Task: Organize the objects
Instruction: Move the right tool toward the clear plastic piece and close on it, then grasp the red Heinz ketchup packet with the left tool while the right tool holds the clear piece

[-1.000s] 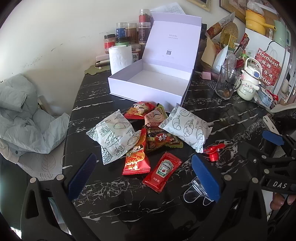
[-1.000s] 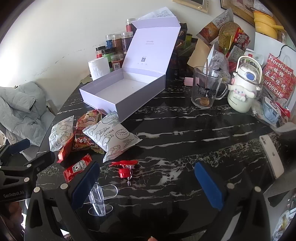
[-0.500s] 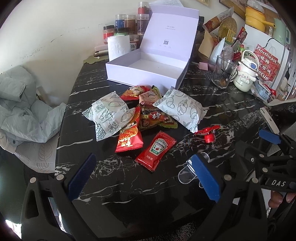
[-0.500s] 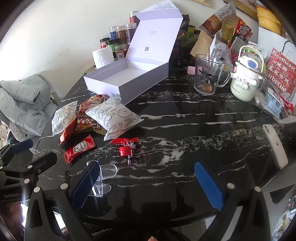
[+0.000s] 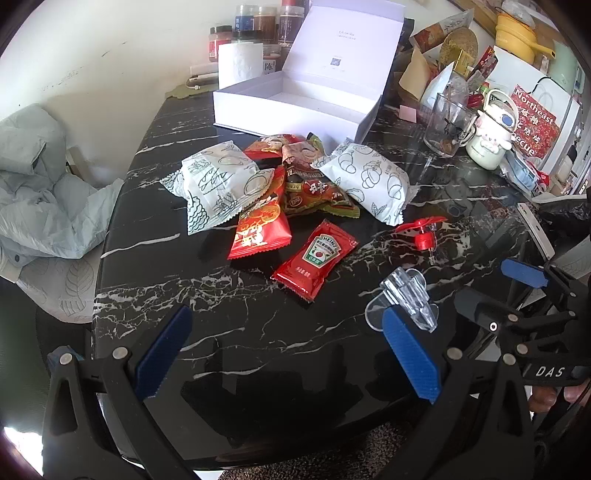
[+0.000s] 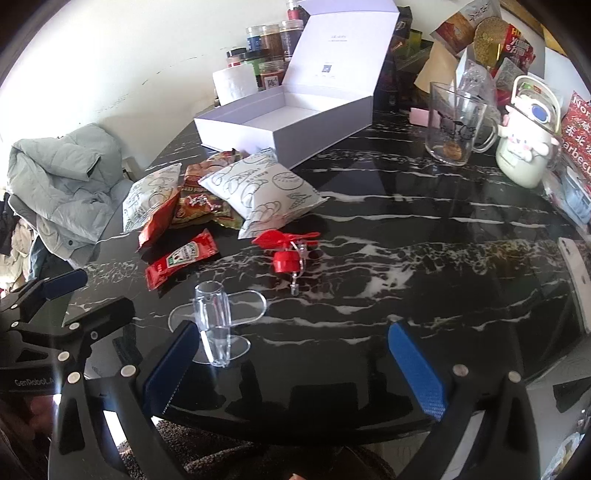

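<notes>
Black marble table (image 5: 221,314) looks farther off than before; both grippers (image 5: 284,354) (image 6: 291,365) stay spread wide, empty.

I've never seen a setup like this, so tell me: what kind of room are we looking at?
Most likely a home kitchen or dining corner: a black marble-patterned table with spice jars against the wall, a glass mug, and snack packets beside an open white box.

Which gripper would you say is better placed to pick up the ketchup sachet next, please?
Probably the left gripper: the ketchup sachet lies just ahead between its open jaws. From the right gripper, also open, it sits off to the left, beyond the clear plastic piece.
</notes>
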Tool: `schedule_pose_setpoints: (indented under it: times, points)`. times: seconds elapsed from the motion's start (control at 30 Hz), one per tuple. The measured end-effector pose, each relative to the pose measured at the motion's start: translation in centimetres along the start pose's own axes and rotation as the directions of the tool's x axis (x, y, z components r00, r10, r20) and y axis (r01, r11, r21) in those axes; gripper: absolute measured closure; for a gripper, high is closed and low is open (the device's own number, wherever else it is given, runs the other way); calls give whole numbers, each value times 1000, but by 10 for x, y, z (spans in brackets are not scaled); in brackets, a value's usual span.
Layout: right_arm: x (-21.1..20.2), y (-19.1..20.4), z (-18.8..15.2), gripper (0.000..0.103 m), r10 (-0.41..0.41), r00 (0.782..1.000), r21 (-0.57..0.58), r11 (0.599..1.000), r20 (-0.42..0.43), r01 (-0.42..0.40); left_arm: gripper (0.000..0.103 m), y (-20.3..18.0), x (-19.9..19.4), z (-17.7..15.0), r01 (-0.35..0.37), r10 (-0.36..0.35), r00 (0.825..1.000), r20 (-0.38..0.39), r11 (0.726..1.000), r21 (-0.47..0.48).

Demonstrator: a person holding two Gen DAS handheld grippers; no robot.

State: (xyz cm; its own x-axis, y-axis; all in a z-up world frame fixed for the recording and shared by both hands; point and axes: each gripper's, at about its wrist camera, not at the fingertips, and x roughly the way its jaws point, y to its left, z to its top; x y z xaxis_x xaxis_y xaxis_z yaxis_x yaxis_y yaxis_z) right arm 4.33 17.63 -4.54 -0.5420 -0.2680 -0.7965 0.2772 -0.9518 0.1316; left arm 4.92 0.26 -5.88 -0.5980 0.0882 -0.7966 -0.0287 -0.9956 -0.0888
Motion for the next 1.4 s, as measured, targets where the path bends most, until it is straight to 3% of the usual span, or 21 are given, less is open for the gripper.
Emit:
schedule_pose_setpoints:
  times: [0.07,0.27,0.37,0.43,0.6,0.73,0.93,1.1,1.27,1.4]
  points:
    - [3,4,0,3,34,999,-10,999,-5,-34,0,4,2,0,6,-6,1000,-7,1000,-6]
    - [18,16,4,31,108,993,-39,993,-51,-110,0,14,9,2,5,-5,1000,-18,1000,-15]
    - [23,20,7,48,136,989,-53,989,-58,-140,0,15,12,5,15,-15,1000,-18,1000,-10]
    - [24,22,9,64,171,984,-61,983,-57,-174,0,14,13,7,26,-26,1000,-16,1000,-4]
    - [29,24,9,80,205,976,-72,975,-74,-210,0,7,16,13,46,-46,999,-3,999,29]
    - [26,15,9,80,174,982,-70,981,-71,-178,1,1,20,18,67,-67,998,-1,997,45]
    - [20,-4,6,80,123,991,-54,991,-62,-126,12,-6,37,26,102,-101,995,-27,994,39]
    - [20,-11,5,80,123,991,-41,991,-60,-126,16,-9,51,29,124,-122,991,-52,992,33]
    - [21,-13,7,80,127,990,-37,991,-59,-130,28,-11,60,33,104,-101,993,-58,993,51]
    - [22,-13,8,80,131,990,-36,990,-59,-133,47,-11,58,32,89,-86,996,-38,994,66]
